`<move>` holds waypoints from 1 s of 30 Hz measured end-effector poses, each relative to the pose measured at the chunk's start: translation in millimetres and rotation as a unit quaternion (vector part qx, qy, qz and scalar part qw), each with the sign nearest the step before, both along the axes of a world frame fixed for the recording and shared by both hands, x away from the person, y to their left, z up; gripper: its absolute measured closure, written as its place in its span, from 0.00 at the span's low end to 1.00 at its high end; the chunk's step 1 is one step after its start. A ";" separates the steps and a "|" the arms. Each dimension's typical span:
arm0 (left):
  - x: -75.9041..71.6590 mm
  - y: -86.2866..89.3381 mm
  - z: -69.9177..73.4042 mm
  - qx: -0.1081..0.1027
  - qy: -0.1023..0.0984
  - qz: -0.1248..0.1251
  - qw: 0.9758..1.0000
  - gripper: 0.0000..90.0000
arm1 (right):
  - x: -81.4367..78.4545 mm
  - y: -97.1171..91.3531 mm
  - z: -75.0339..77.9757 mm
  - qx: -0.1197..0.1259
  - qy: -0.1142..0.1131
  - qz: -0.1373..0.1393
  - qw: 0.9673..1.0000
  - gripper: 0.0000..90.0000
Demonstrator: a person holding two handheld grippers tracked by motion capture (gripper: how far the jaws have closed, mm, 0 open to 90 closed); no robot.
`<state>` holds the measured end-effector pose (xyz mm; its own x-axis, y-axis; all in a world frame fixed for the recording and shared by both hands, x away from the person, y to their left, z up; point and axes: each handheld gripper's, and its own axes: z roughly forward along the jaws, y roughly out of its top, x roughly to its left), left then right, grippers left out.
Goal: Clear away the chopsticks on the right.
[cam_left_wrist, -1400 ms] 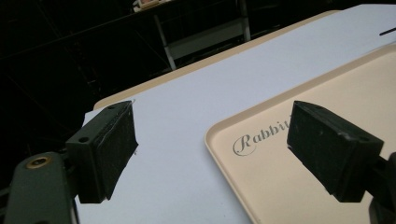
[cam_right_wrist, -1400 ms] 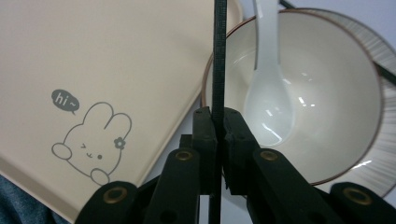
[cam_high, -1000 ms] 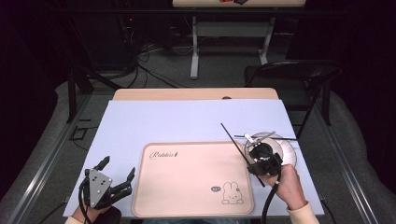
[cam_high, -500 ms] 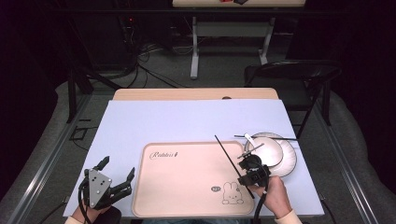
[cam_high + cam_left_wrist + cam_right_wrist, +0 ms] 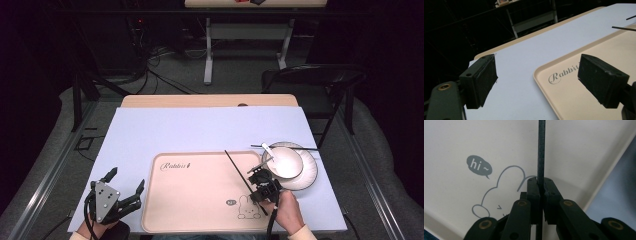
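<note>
My right tool (image 5: 261, 184) pinches a black chopstick (image 5: 242, 176) over the beige tray (image 5: 195, 200); my left tool (image 5: 116, 196) rests wide apart at the bench's (image 5: 200, 127) near left.

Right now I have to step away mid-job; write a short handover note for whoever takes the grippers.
Right gripper: shut on one black chopstick, held over the beige tray near its rabbit drawing; the stick is not yet laid down.
Left gripper: open, holding nothing, at the tray's near left corner.
Second chopstick lies across the far rim of the plate, right of the tray. On the plate sit a white bowl and a spoon.
Done: one chopstick picked up and brought over the tray.
Left, probably: set it on the tray, then fetch the other chopstick and perhaps the dishes.
</note>
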<state>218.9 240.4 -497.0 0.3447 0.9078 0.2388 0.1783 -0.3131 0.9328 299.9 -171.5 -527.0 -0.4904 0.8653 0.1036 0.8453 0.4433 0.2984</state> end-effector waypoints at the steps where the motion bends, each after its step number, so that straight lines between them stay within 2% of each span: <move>1: -0.1 0.0 0.0 -0.001 0.000 0.000 1.000 0.17 | -0.2 0.0 0.0 -0.001 -0.001 0.000 1.000 0.94; 4: -0.4 0.1 0.1 0.001 -0.001 0.000 1.000 0.17 | -0.2 -0.8 -0.2 0.001 -0.002 0.003 1.000 0.93; 8: -0.5 0.0 -0.1 0.000 -0.002 -0.001 1.000 0.17 | -1.7 -0.1 0.6 -0.001 -0.001 0.004 1.000 0.84; 10: -0.6 0.0 -0.1 -0.001 -0.003 0.000 1.000 0.17 | -1.9 -0.2 0.8 -0.004 -0.003 0.015 1.000 0.74; 14: -0.5 -0.2 -0.1 0.001 -0.002 -0.002 1.000 0.17 | -3.8 0.1 8.4 -0.013 -0.005 0.045 0.999 0.47; 16: -0.6 -0.3 -0.1 0.005 -0.002 -0.003 1.000 0.17 | -5.8 -3.0 16.1 -0.008 -0.024 0.067 0.997 0.35; 20: -0.7 0.2 -0.2 -0.001 -0.004 0.000 1.000 0.17 | -12.5 -11.6 31.8 -0.017 -0.064 0.089 0.994 0.18; 25: -0.6 0.0 -0.2 0.000 -0.003 -0.001 1.000 0.17 | -18.3 -30.9 48.8 -0.025 -0.103 0.113 0.988 0.08; 26: -0.6 0.0 -0.2 0.000 -0.003 -0.001 1.000 0.17 | -18.3 -30.9 48.8 -0.025 -0.103 0.113 0.988 0.08; 30: -0.5 -0.2 -0.2 -0.001 -0.002 -0.001 1.000 0.17 | -13.0 -56.6 68.6 -0.053 -0.131 0.134 0.981 0.05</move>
<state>218.5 240.2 -497.1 0.3457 0.9077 0.2379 0.1736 -0.3110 0.9344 286.9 -228.1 -458.4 -0.7001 0.7002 -0.1398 0.5940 0.6798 0.4302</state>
